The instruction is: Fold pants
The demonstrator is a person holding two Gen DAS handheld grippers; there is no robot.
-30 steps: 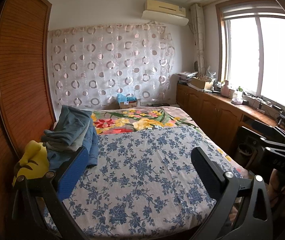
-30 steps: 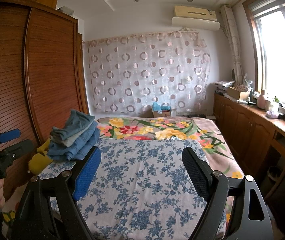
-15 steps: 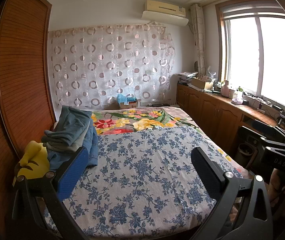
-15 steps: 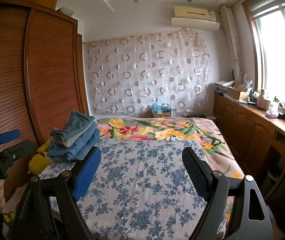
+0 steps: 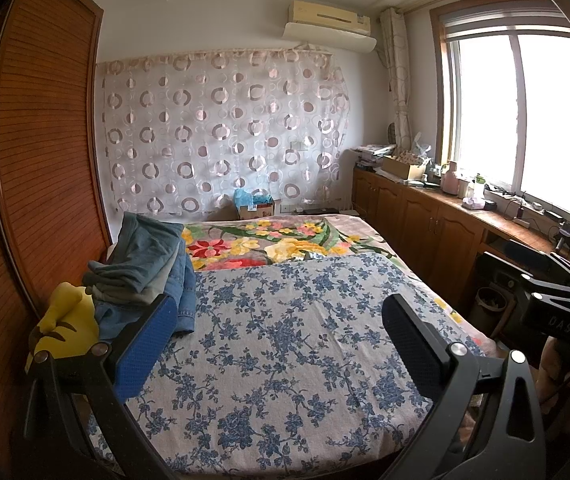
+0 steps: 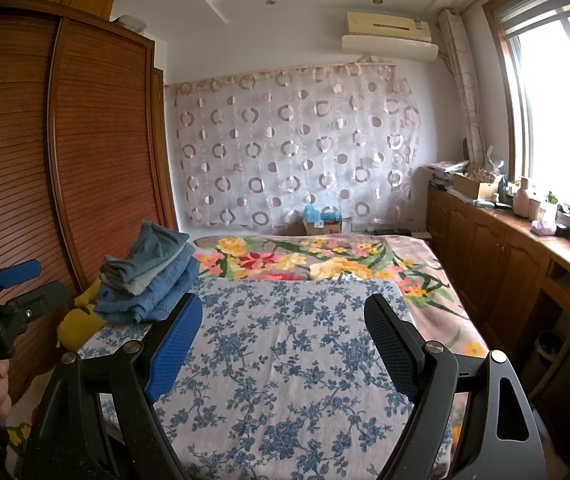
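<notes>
The pile of pants (image 5: 145,268) (mostly denim) sits on the bed (image 5: 285,340) beside the wardrobe (image 5: 41,168); left gripper (image 5: 277,332) and right gripper (image 6: 285,332) fingers spread wide, empty

Bed (image 5: 369,236) covered by a blanket with large flowers (image 5: 269,246); over its near part a blue-flowered sheet (image 5: 277,344) is spread flat. Pile of pants (image 5: 145,272), denim and grey-green, is heaped at the sheet's left edge. Just beside the pile, nearer, a yellow soft thing (image 5: 65,328), possibly a plush toy, is seen.
</notes>
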